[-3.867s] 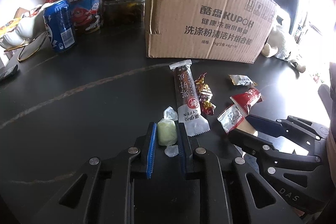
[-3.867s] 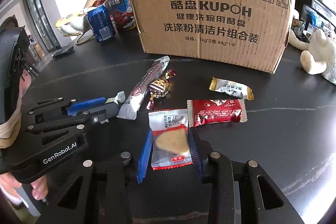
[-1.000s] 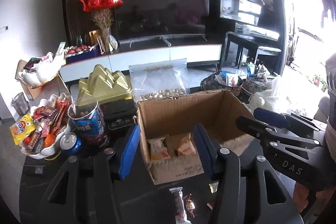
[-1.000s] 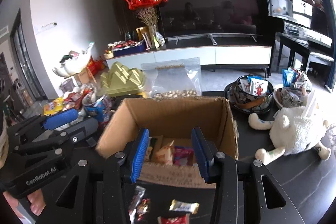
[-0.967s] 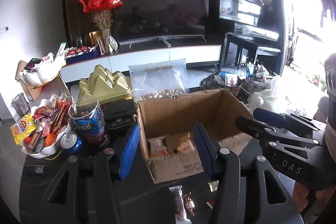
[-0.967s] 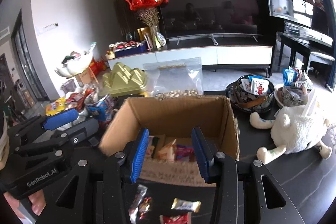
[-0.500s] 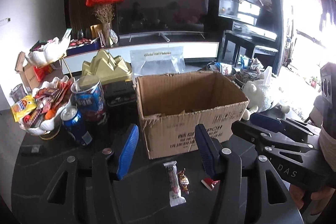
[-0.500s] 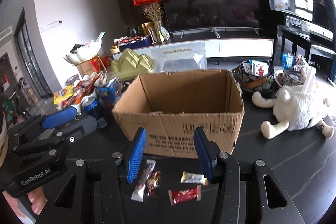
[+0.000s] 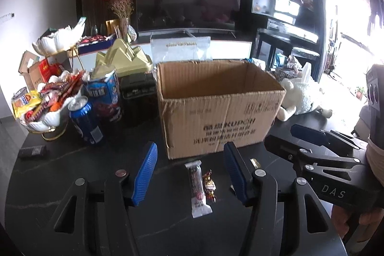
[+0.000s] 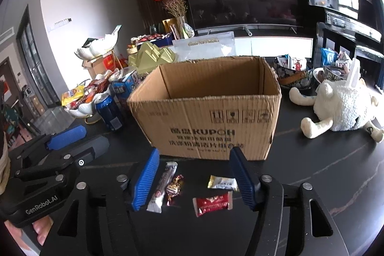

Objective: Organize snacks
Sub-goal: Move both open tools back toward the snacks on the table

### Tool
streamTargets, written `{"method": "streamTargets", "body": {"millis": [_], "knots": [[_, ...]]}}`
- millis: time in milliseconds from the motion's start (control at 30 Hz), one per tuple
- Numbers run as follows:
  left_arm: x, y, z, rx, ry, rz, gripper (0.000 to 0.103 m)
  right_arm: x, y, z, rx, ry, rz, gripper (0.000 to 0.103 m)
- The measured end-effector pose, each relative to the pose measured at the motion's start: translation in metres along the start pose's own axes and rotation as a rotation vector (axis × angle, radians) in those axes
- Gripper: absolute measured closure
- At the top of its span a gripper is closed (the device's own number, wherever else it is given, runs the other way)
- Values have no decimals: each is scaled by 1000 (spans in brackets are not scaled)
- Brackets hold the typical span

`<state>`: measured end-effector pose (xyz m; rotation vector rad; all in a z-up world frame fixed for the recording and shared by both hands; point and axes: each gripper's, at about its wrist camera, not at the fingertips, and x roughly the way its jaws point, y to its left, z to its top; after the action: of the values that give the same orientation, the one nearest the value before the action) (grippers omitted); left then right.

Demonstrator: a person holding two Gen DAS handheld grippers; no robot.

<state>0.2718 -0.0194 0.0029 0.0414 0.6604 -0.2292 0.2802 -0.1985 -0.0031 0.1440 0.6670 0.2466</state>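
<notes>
An open cardboard box [image 9: 216, 109] [image 10: 208, 112] stands on the black table; its inside is hidden from here. In front of it lie a long brown snack bar [image 9: 198, 186] [image 10: 163, 186], a foil-wrapped candy [image 9: 210, 185] [image 10: 174, 187], a red packet [image 10: 212, 203] and a small gold-and-white packet [image 10: 222, 182]. My left gripper [image 9: 189, 174] is open and empty, above the bar and candy. My right gripper [image 10: 194, 180] is open and empty, above the loose snacks. Each gripper shows in the other's view: the right one [image 9: 319, 148], the left one [image 10: 62, 148].
Left of the box stand a blue can [image 9: 85, 121], a blue snack tub [image 9: 105, 95], a black tin [image 9: 138, 97] and a white dish of snacks [image 9: 45, 109]. A white plush toy [image 10: 336, 104] lies on the right. Bowls of snacks [image 10: 292, 71] sit behind.
Both grippers have drawn back from over the box and lowered toward the table. They held a green candy and a clear-and-red packet earlier; both are open and empty now.
</notes>
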Motion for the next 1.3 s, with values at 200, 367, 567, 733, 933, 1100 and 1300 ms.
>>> {"method": "streamTargets", "body": {"millis": [200, 367, 567, 733, 933, 1100, 1300], "knots": [[13, 0, -19, -11, 53, -8, 43, 8, -4, -12, -2, 26, -21, 33], [31, 1, -31, -24, 101, -25, 43, 19, -7, -21, -18, 55, -32, 33], [50, -1, -45, -15, 143, -28, 43, 37, -14, -36, -17, 120, -37, 33], [66, 2, -53, -23, 185, -34, 43, 53, -18, -47, -29, 175, -48, 33], [82, 3, -62, -31, 231, -65, 44, 69, -23, -57, -8, 229, -24, 33], [92, 3, -67, -36, 250, -60, 46, 77, -25, -63, 0, 251, -24, 33], [101, 2, -71, -40, 277, -54, 54, 85, -26, -67, 9, 269, -20, 33]]}}
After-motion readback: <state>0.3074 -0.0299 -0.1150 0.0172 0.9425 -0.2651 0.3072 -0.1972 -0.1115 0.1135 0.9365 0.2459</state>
